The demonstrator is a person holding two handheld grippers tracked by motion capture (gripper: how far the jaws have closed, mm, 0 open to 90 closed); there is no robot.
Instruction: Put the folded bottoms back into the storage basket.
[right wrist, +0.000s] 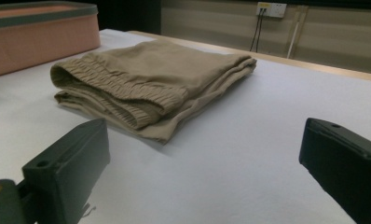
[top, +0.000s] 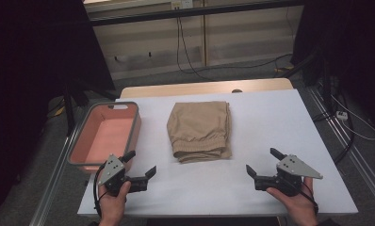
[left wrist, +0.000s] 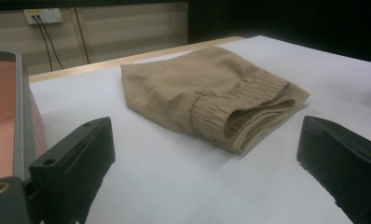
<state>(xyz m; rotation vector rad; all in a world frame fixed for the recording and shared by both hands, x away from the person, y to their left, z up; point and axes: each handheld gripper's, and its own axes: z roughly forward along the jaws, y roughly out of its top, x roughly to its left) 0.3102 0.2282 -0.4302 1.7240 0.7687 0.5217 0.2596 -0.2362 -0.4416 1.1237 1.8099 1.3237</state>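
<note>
Folded tan trousers (top: 199, 129) with an elastic waistband lie in the middle of the white table (top: 270, 117). A pink bin with a grey rim (top: 105, 134) stands at the table's left edge. My left gripper (top: 139, 163) rests near the front left, beside the bin's near corner, jaws wide apart with nothing between them. My right gripper (top: 264, 162) sits at the front right, also open and empty. In the left gripper view the trousers (left wrist: 211, 91) lie ahead between the jaws' lines; in the right gripper view the trousers (right wrist: 146, 86) lie ahead and to the left, with the bin (right wrist: 39, 35) behind.
Beyond the table's far wooden edge (top: 204, 88) a wall carries a socket and hanging cables (top: 183, 42). Dark stands and curtains flank both sides. A power strip and cable (top: 346, 117) lie on the floor at the right.
</note>
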